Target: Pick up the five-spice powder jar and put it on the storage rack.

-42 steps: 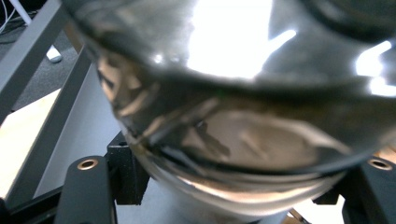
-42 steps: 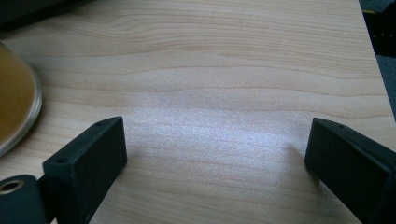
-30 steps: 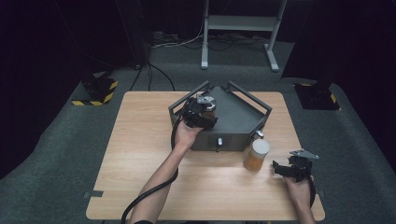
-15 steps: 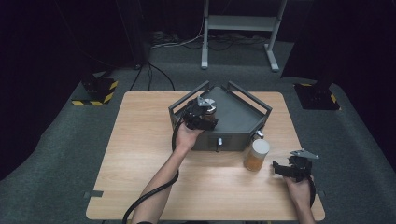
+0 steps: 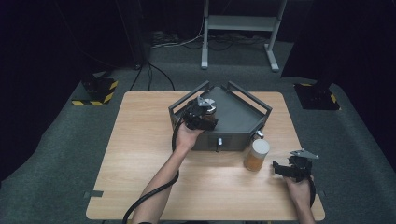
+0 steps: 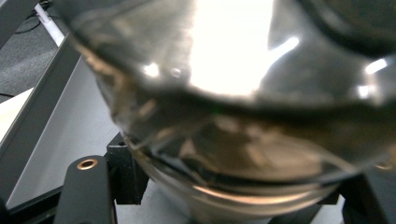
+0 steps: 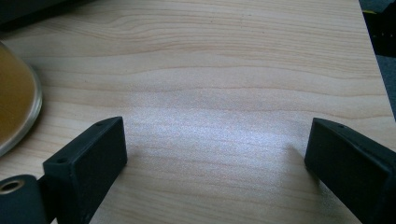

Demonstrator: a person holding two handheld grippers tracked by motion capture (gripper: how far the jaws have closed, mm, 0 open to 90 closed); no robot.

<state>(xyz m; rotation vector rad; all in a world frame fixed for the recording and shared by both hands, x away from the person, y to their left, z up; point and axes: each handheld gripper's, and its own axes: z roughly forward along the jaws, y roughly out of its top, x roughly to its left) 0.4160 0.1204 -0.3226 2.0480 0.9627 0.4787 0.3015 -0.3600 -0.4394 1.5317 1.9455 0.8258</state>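
My left gripper [image 5: 201, 115] hangs over the left part of a grey five-sided tray [image 5: 239, 120] and is shut on a clear glass jar [image 5: 207, 105]. In the left gripper view the glass jar [image 6: 233, 116] sits blurred and very close between the black jaws of the left gripper [image 6: 224, 198], above the tray's pale floor [image 6: 56, 121]. An amber jar with a white lid [image 5: 256, 155] stands on the table in front of the tray's right corner. My right gripper [image 5: 277, 169] rests just right of it, open, its jaws wide apart over bare wood in the right gripper view [image 7: 215, 140], with the amber jar [image 7: 14, 102] at the left edge.
The tray has raised black rails and a small latch on its front wall [image 5: 218, 141]. The wooden table [image 5: 140, 154] has free room at the left and front. A cable [image 5: 154, 196] trails from the left gripper off the near edge. A metal stand [image 5: 240, 23] is on the floor behind.
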